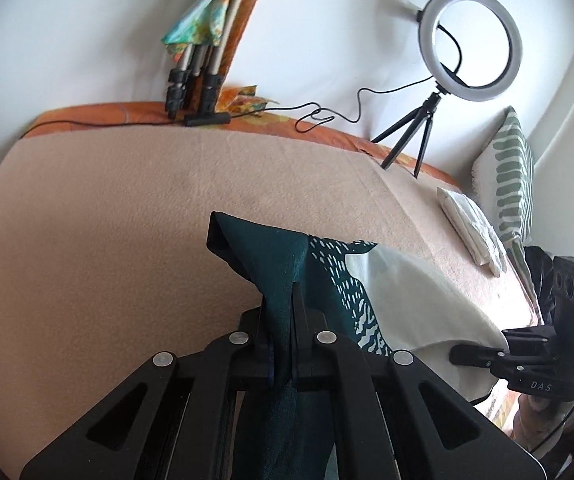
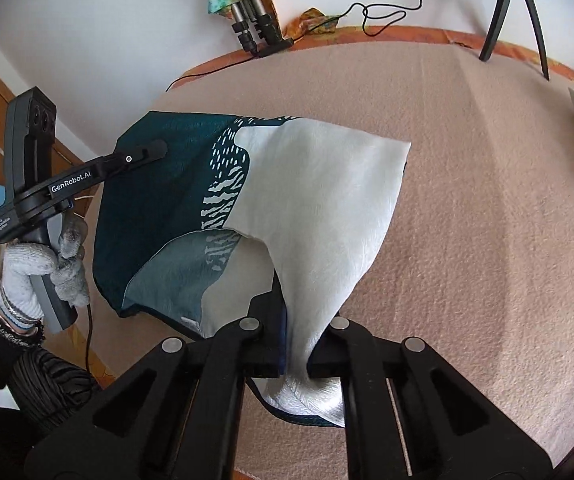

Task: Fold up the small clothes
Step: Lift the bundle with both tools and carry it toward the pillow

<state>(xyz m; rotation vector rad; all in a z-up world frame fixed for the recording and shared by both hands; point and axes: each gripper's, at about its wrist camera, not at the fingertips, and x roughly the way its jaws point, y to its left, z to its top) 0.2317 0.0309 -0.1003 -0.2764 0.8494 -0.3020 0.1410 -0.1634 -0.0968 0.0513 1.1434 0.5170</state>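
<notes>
both hand-held grippers — left [image 1: 283, 300], right [image 2: 293, 336] — pinch the cloth [image 2: 319, 184] (teal-white).

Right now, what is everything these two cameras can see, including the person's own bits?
cloth: one, dark teal and white with a dashed pattern, held up over the blanket by both claws
blanket: one, beige, covering the bed
orange bedding: one, edge along the wall
ring light: one, white on a black tripod, far right by the wall
folded tripod legs: one bundle, silver and black, leaning on the wall
striped pillow: one, green and white, right end
folded white cloths: small stack, beside the pillow
left claw: black, shut on the teal part
right claw: black, shut on the white part
gloved hand: one, grey-white, holding the left claw's handle
</notes>
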